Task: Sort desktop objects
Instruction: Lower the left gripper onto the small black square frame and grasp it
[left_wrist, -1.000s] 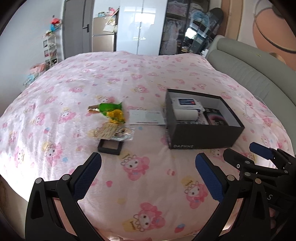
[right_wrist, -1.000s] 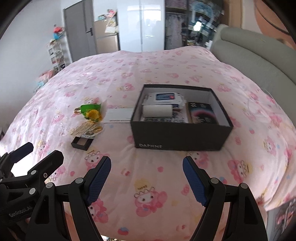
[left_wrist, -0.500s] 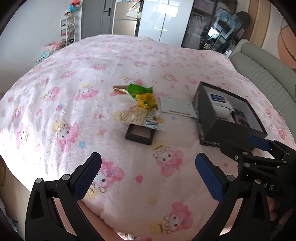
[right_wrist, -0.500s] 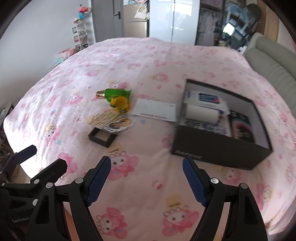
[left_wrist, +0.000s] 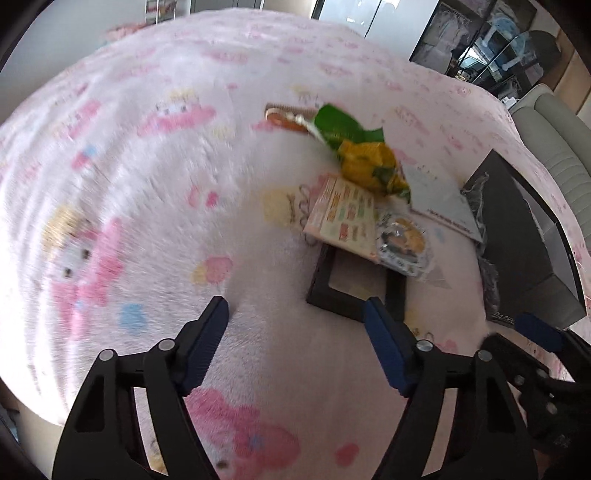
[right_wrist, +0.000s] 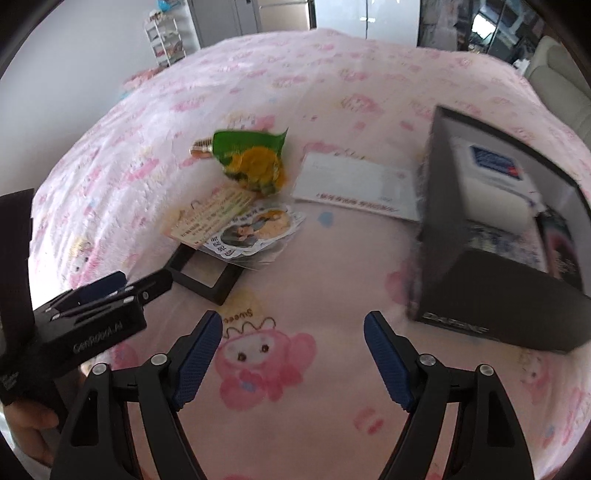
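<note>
A small pile lies on the pink cartoon-print blanket. It holds a flat black frame, a printed card, a sticker packet and a green-and-yellow snack bag. A white envelope lies beside the open black box. My left gripper hovers just short of the frame. Its jaws are closing with only blanket between them. My right gripper is open over bare blanket, between the pile and the box.
The box holds a wipes pack and other items. A gold-coloured wrapper pokes out behind the snack bag. A grey headboard runs along the right. Wardrobes and shelves stand beyond the bed. The view is motion-blurred.
Both grippers have dropped lower and moved in toward the pile, which now fills more of each view. The left jaws stand narrower than before.
</note>
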